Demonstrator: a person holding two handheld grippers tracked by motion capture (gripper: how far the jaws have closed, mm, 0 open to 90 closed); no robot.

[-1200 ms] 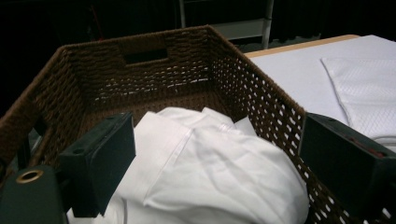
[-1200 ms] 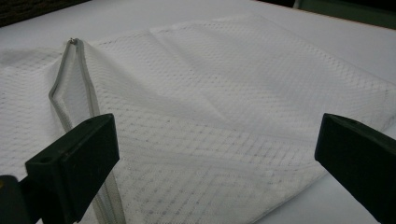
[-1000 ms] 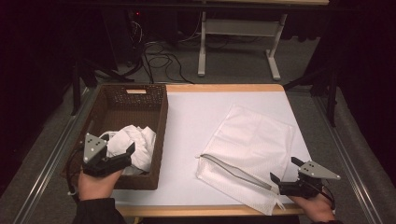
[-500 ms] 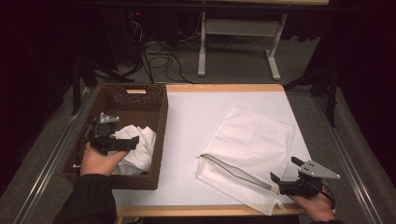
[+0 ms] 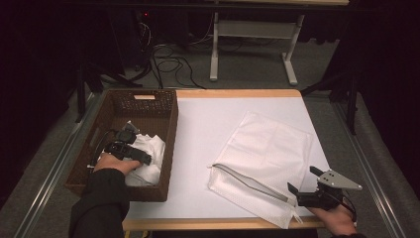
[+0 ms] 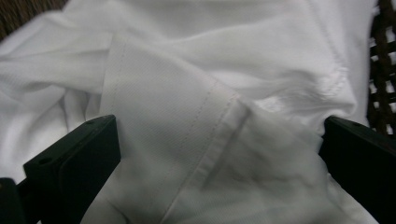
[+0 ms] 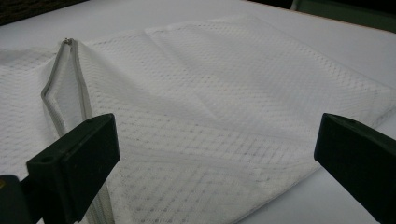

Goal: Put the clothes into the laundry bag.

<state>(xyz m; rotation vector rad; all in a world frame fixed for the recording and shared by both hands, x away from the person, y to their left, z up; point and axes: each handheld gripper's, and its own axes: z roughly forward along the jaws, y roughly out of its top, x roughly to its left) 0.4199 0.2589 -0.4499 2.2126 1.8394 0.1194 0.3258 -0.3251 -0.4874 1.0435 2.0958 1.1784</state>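
A white garment (image 5: 151,148) lies crumpled in a brown wicker basket (image 5: 148,106) at the table's left. My left gripper (image 5: 140,148) is down in the basket over it. In the left gripper view the left gripper (image 6: 219,135) has just been opening its jaws; they stand wide with a stitched fold of the garment (image 6: 196,93) between them, and the pads are not pressing on it. A white mesh bag (image 5: 265,153) with an unzipped grey zipper (image 5: 247,179) lies at the right. My right gripper (image 5: 300,179) is open at the bag's near corner, with the mesh bag (image 7: 224,93) between its jaws (image 7: 217,135).
The white table top (image 5: 198,129) has a wooden edge along the front and back. Metal rails run along both sides of the table. Behind it are cables on the floor and a white table frame (image 5: 252,34).
My left hand has moved farther into the basket and lower onto the garment, with the gripper turned on its side. The right hand and the mesh bag have stayed in place.
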